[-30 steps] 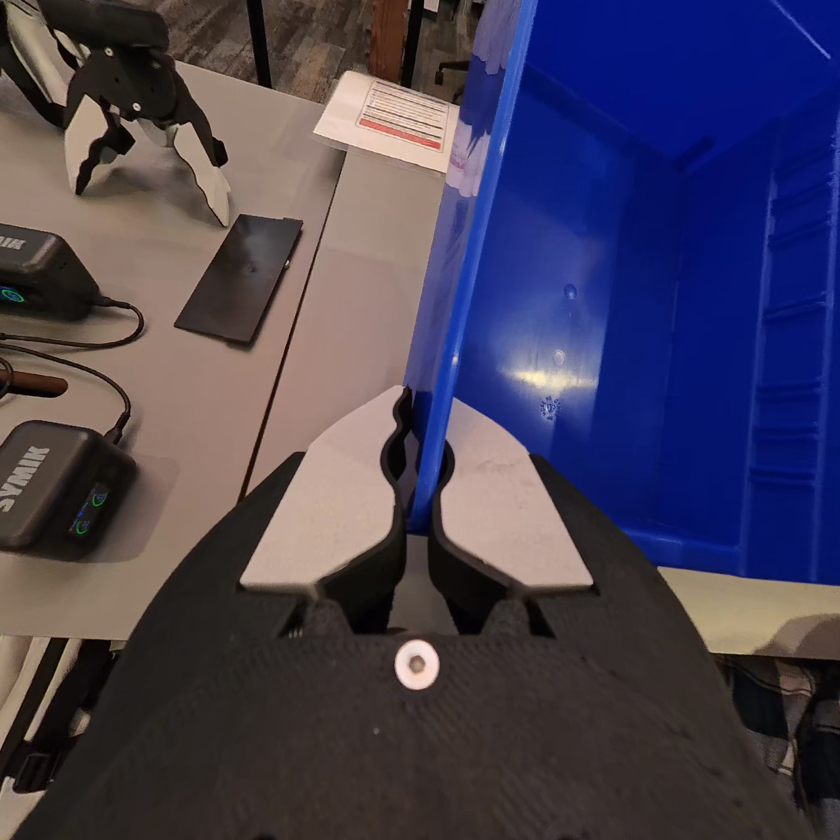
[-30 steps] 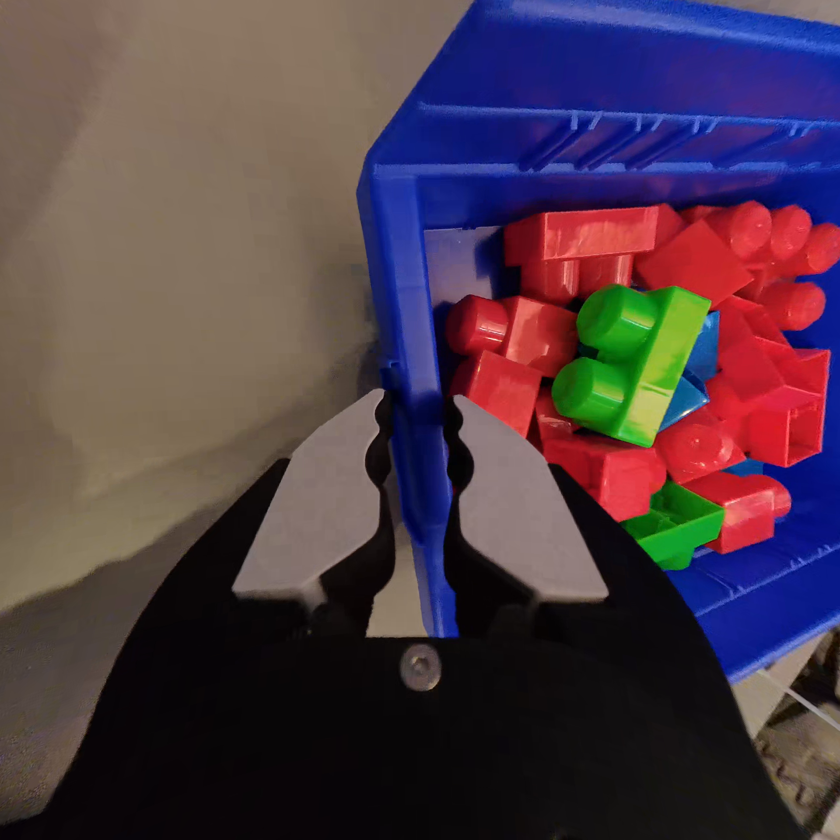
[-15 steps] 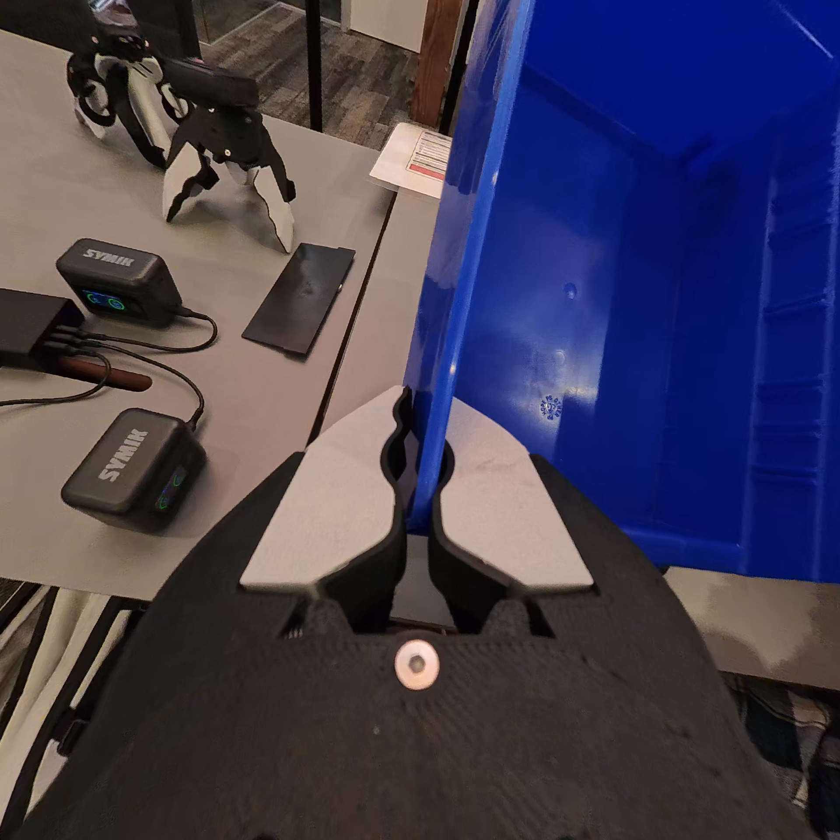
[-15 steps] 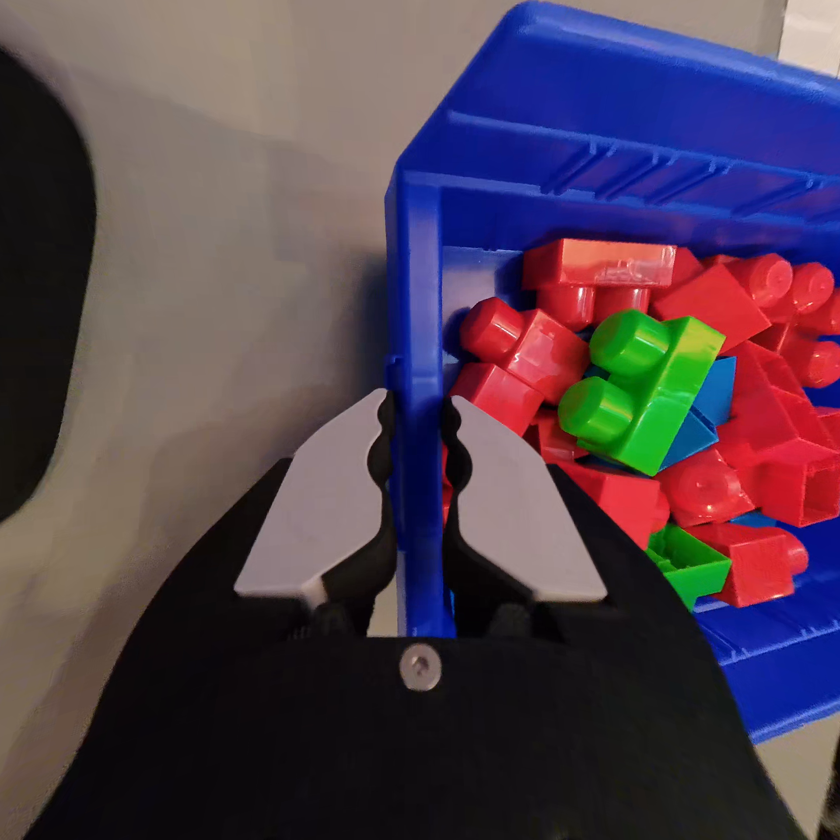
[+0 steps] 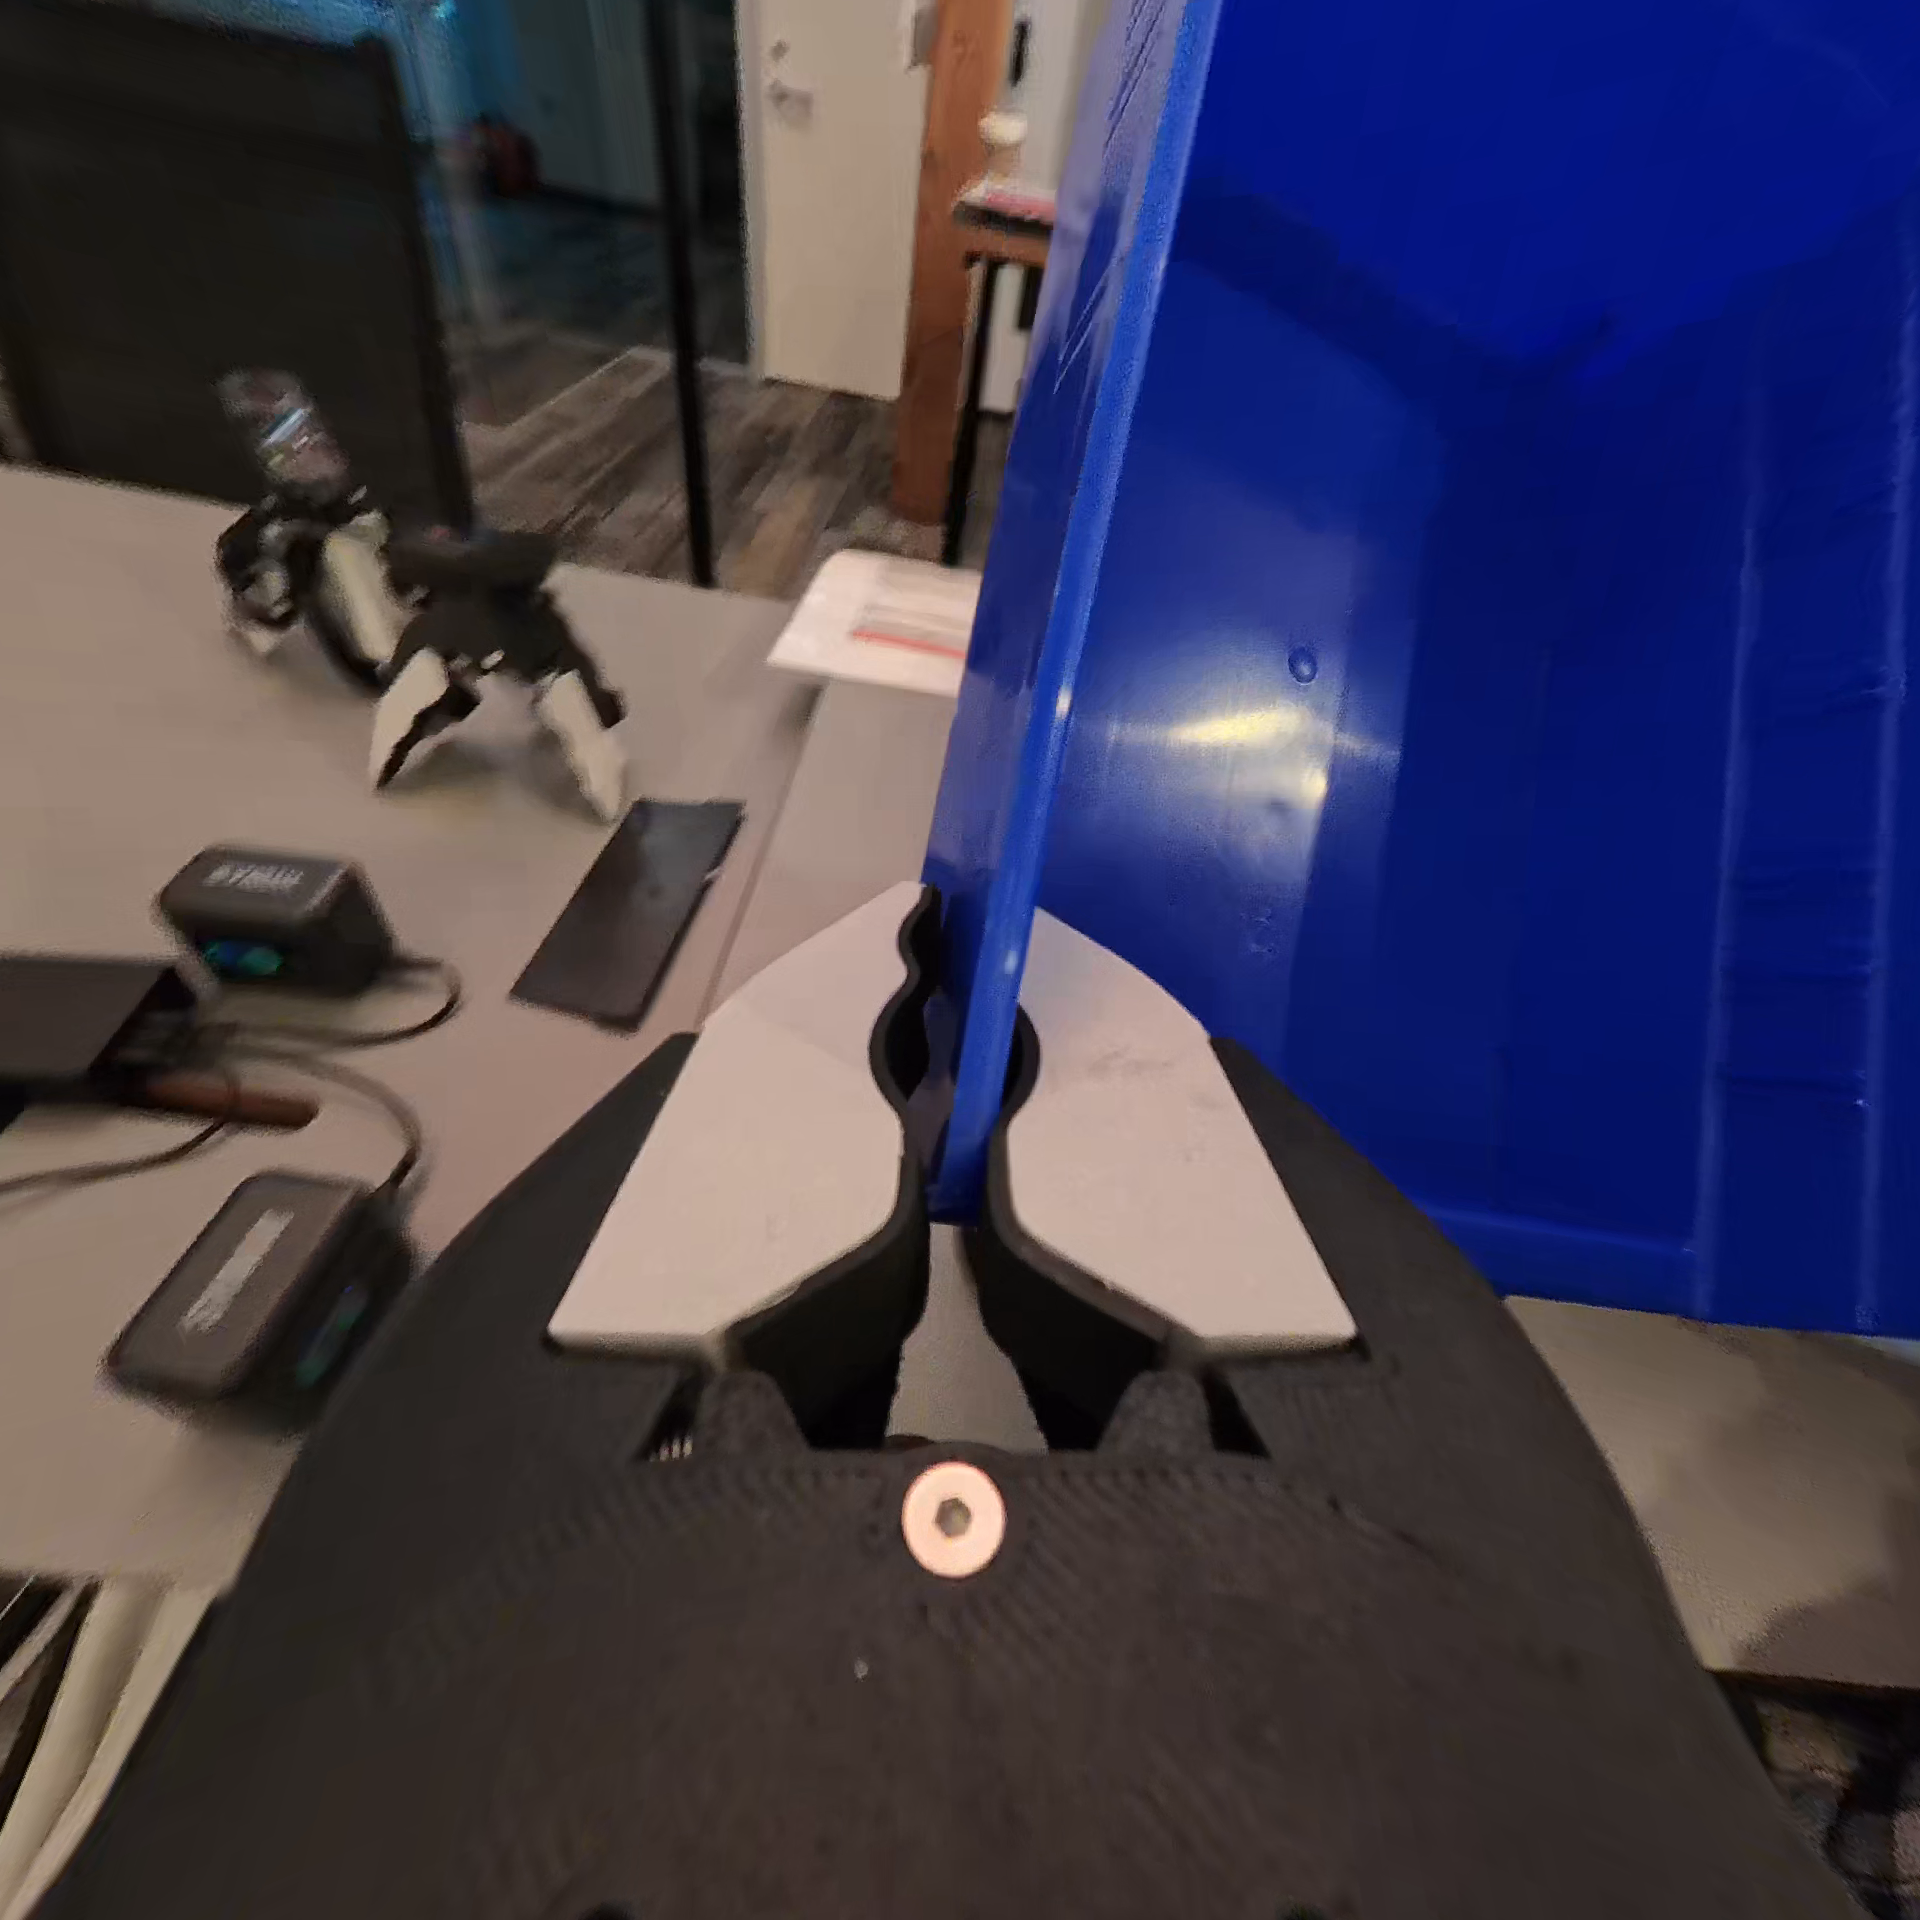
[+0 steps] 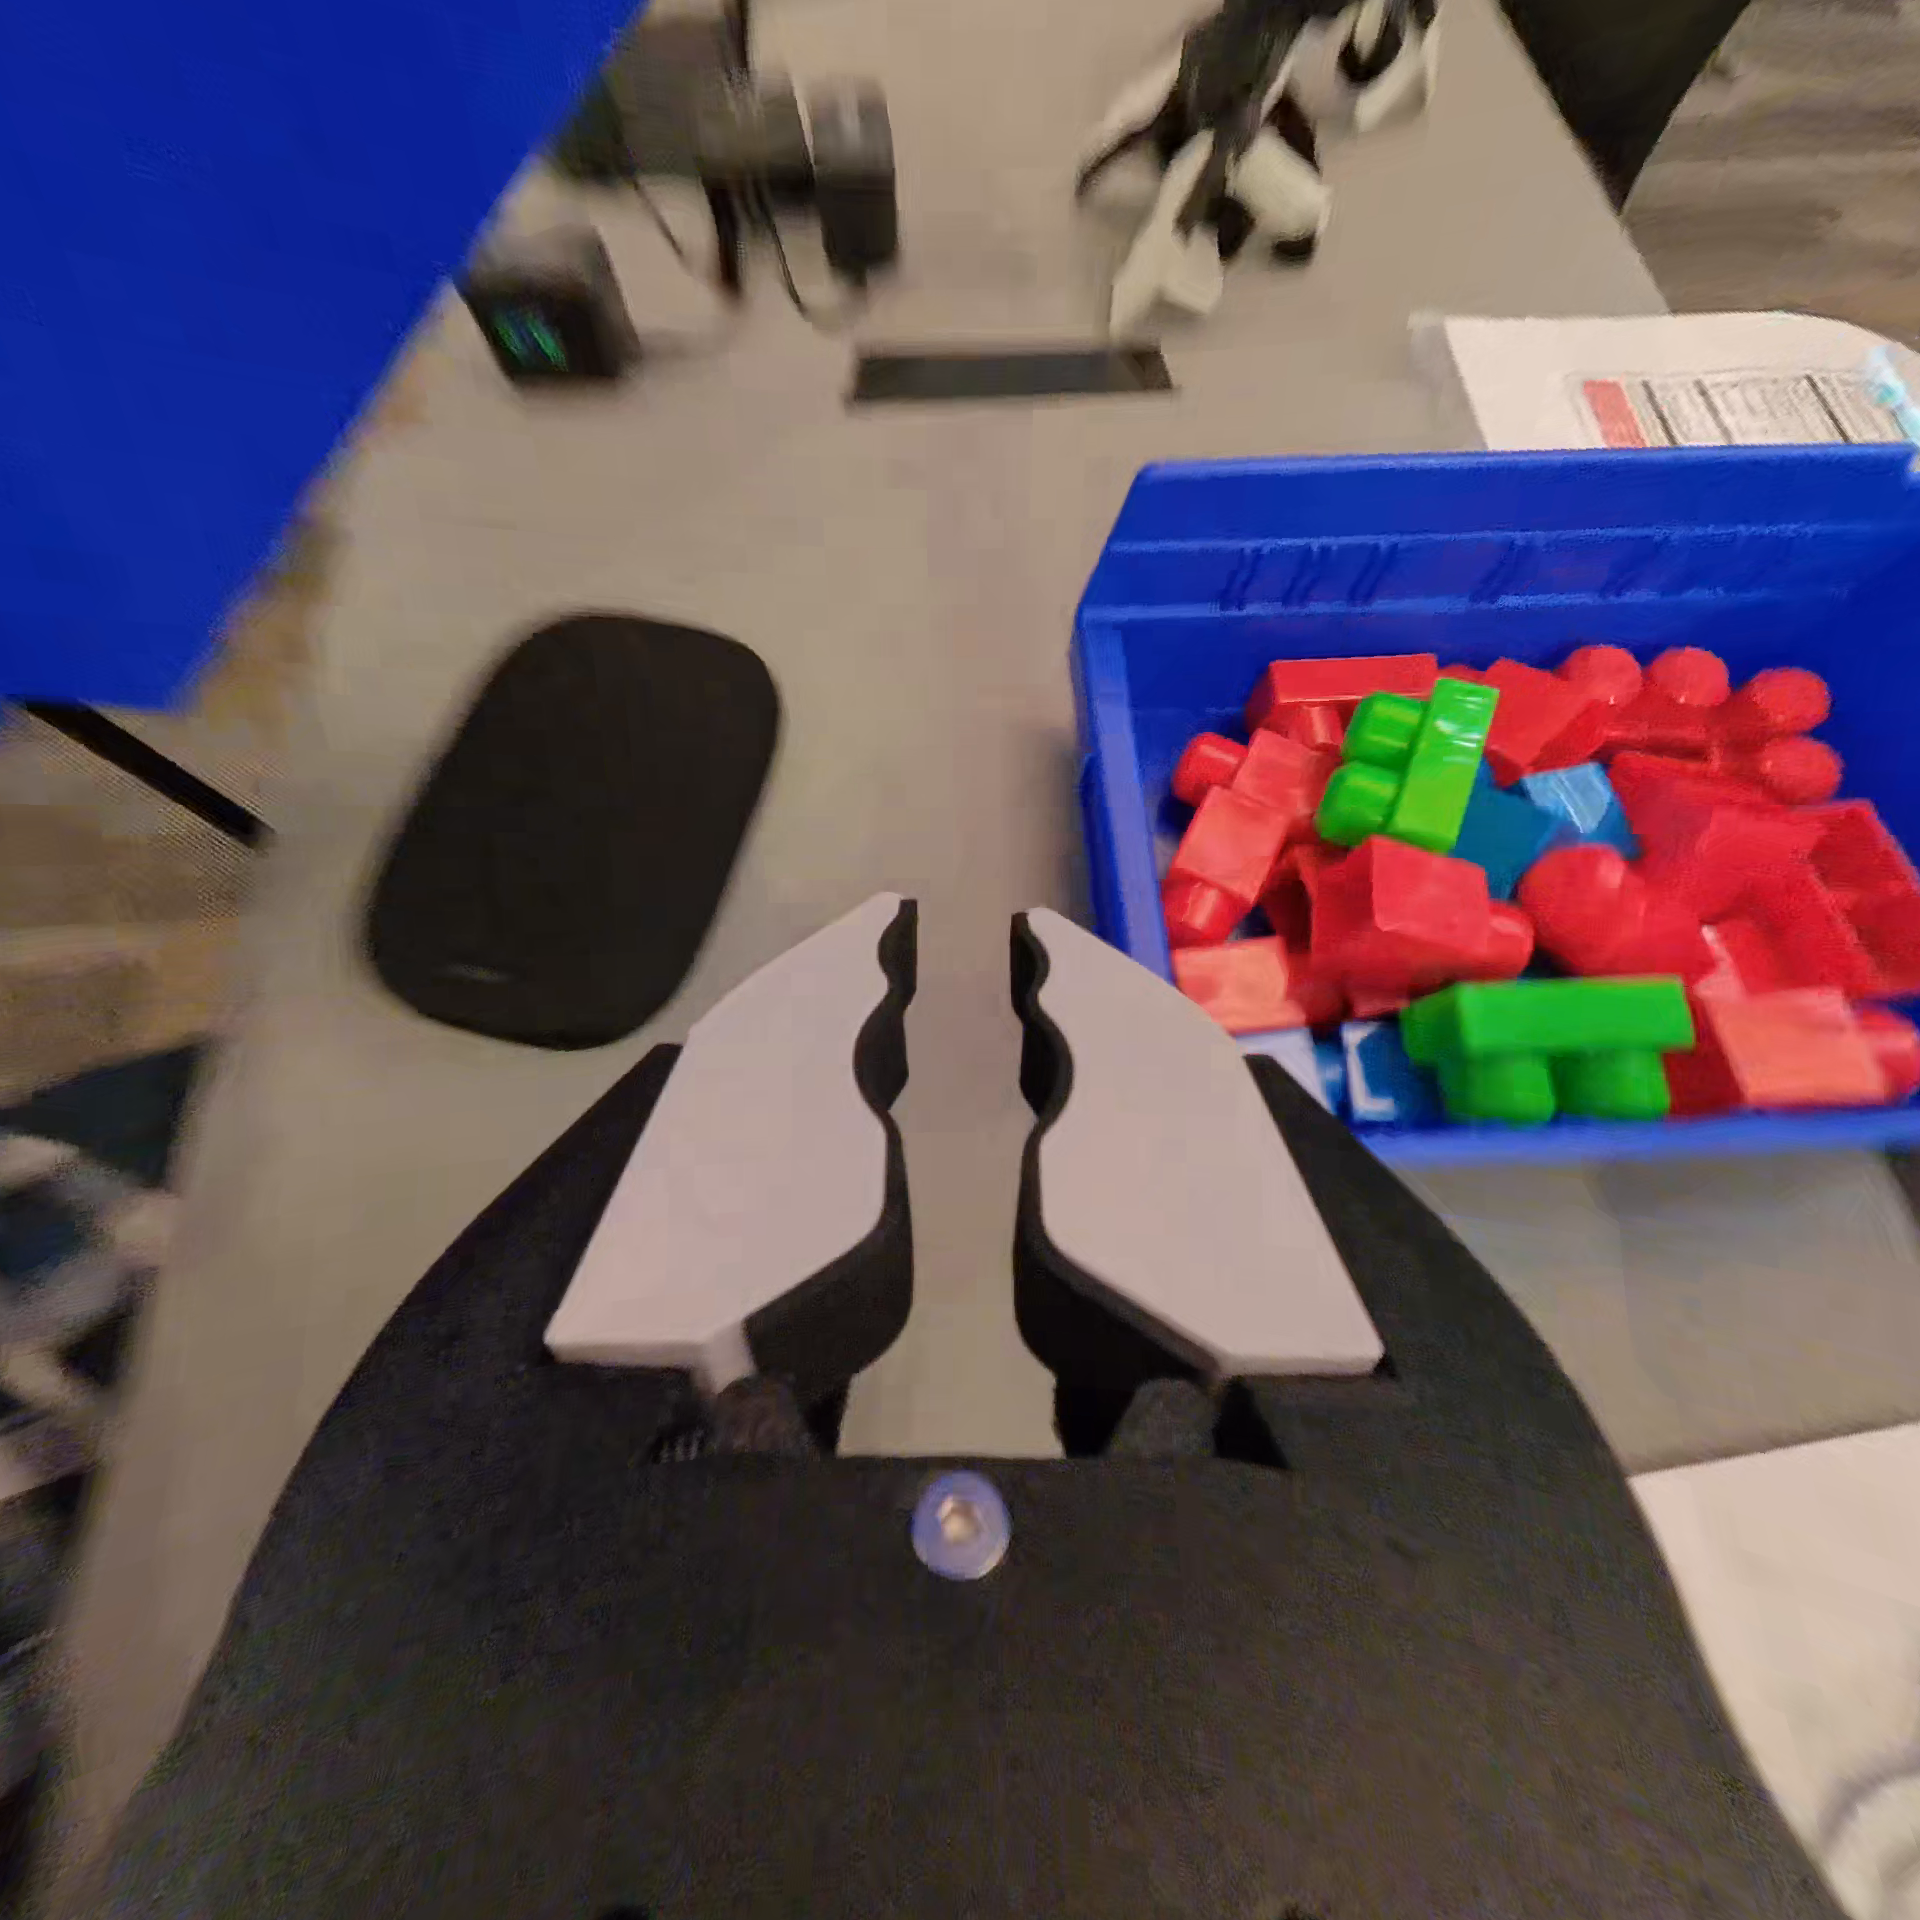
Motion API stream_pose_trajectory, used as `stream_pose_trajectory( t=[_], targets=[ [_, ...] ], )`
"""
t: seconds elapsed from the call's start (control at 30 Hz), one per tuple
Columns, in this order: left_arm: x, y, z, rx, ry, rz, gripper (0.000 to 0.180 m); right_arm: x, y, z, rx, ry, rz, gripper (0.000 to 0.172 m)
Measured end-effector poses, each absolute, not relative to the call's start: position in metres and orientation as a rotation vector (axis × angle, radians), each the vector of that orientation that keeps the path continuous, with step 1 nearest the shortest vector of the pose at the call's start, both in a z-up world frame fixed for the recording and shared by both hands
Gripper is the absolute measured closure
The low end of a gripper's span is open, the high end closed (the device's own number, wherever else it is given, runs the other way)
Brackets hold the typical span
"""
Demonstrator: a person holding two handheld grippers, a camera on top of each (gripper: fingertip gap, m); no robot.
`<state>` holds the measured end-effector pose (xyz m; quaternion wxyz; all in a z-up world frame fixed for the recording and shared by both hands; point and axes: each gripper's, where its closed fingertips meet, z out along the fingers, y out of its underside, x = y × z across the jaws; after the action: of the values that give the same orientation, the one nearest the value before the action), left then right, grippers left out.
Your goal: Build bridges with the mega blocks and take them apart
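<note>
Left gripper [image 5: 961, 1023] clamping the empty blue bin's [image 5: 1455, 727] wall. Right gripper [image 6: 964, 997] hovering narrowly open, gripping nothing, beside the block-filled bin [image 6: 1132, 831] on the tabletop [image 6: 935, 540]

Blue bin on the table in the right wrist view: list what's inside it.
The blue bin holds a heap of red blocks, two green blocks and blue ones. Anything beneath is covered.

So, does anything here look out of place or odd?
Yes. The left tool grips the wall of an empty blue bin, held up and tilted off the table. The other bin, full of blocks, sits flat.
</note>
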<state>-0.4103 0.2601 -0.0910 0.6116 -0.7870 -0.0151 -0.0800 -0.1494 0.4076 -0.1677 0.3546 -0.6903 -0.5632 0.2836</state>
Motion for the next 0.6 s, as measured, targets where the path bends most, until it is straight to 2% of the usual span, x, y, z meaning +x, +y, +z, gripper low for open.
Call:
stream_pose_trajectory(
  t=[0.13,0.3,0.43,0.6],
  targets=[
    [-0.321,0.291,-0.073,-1.750,0.123,-0.379,0.176,-0.050,0.373,-0.094,-1.610,-1.125,1.053,0.153],
    [-0.162,0.324,-0.089,-1.785,0.444,-0.815,0.176,0.109,0.323,-0.041,-1.393,-0.782,1.001,0.153],
    [-0.025,0.333,-0.122,-1.846,0.691,-1.079,0.176,0.227,0.285,-0.040,-1.389,-0.614,0.737,0.167],
    [0.113,0.350,-0.174,-1.931,0.815,-1.270,0.176,0.365,0.271,-0.079,-1.575,-0.324,0.435,0.166]
  ],
)
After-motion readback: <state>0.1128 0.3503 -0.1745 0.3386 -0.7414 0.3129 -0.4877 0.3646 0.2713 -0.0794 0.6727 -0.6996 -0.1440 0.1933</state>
